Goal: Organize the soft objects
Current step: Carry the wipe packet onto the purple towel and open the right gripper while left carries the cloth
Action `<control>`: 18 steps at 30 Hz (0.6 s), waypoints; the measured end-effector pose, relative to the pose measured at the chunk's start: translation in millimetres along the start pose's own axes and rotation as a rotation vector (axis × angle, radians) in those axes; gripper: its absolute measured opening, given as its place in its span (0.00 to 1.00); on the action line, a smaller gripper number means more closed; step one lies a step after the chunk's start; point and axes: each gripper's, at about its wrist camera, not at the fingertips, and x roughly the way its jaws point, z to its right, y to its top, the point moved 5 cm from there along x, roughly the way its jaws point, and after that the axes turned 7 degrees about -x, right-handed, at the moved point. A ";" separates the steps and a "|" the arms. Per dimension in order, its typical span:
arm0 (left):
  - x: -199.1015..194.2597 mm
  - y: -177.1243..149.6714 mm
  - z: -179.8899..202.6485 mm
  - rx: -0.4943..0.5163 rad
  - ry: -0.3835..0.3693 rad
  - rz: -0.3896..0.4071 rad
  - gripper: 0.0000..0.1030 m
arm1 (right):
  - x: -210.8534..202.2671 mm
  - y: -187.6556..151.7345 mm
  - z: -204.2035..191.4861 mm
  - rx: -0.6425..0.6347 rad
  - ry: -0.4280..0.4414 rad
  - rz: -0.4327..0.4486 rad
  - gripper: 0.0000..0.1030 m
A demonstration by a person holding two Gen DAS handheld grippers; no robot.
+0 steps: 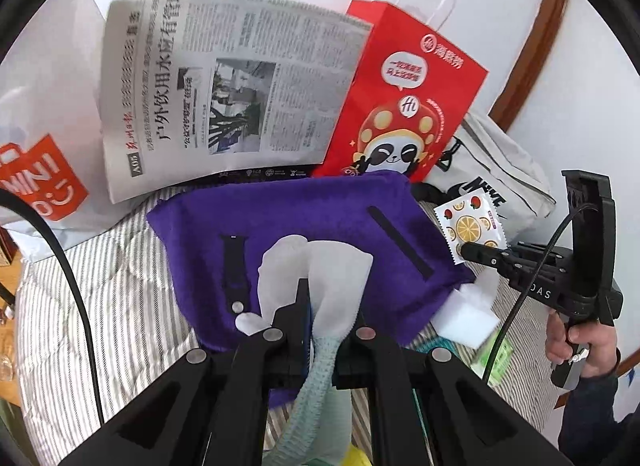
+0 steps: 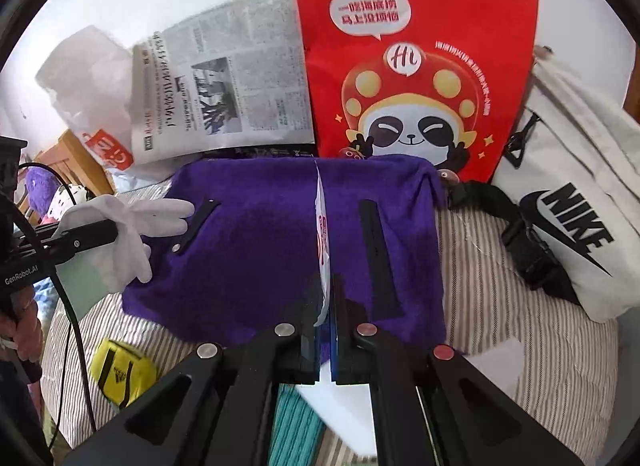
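Observation:
A purple towel (image 1: 328, 213) lies flat on the striped bed (image 1: 120, 286); it also shows in the right wrist view (image 2: 260, 250). My left gripper (image 1: 320, 298) is shut on a white glove (image 1: 320, 266) and holds it over the towel; the glove shows at the left in the right wrist view (image 2: 132, 221). My right gripper (image 2: 326, 298) is shut on a thin fruit-print sachet (image 2: 322, 234), seen edge-on over the towel; in the left wrist view the sachet (image 1: 470, 225) hangs at the towel's right edge. Two dark watch strap pieces (image 1: 234, 266) lie on the towel.
A newspaper (image 1: 224, 85), a red panda paper bag (image 1: 404, 105), a white Miniso bag (image 1: 36, 169) and a white Nike bag (image 2: 572, 217) stand along the back wall. A white foam block (image 1: 468, 318), a yellow pouch (image 2: 120, 370) and teal cloth (image 2: 296, 426) lie near the front.

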 end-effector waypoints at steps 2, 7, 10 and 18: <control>11.0 4.0 -2.3 -0.004 -0.006 -0.012 0.07 | 10.2 4.3 2.5 0.007 0.001 -0.012 0.03; 40.6 16.9 -5.1 -0.014 -0.020 -0.044 0.07 | 39.4 13.9 6.5 -0.003 -0.007 -0.055 0.03; 59.1 23.9 -6.6 -0.019 -0.029 -0.063 0.07 | 60.4 15.0 7.2 -0.020 -0.018 -0.106 0.03; 99.1 26.2 -11.5 -0.040 -0.044 -0.115 0.07 | 100.5 11.5 -0.3 -0.062 -0.032 -0.208 0.03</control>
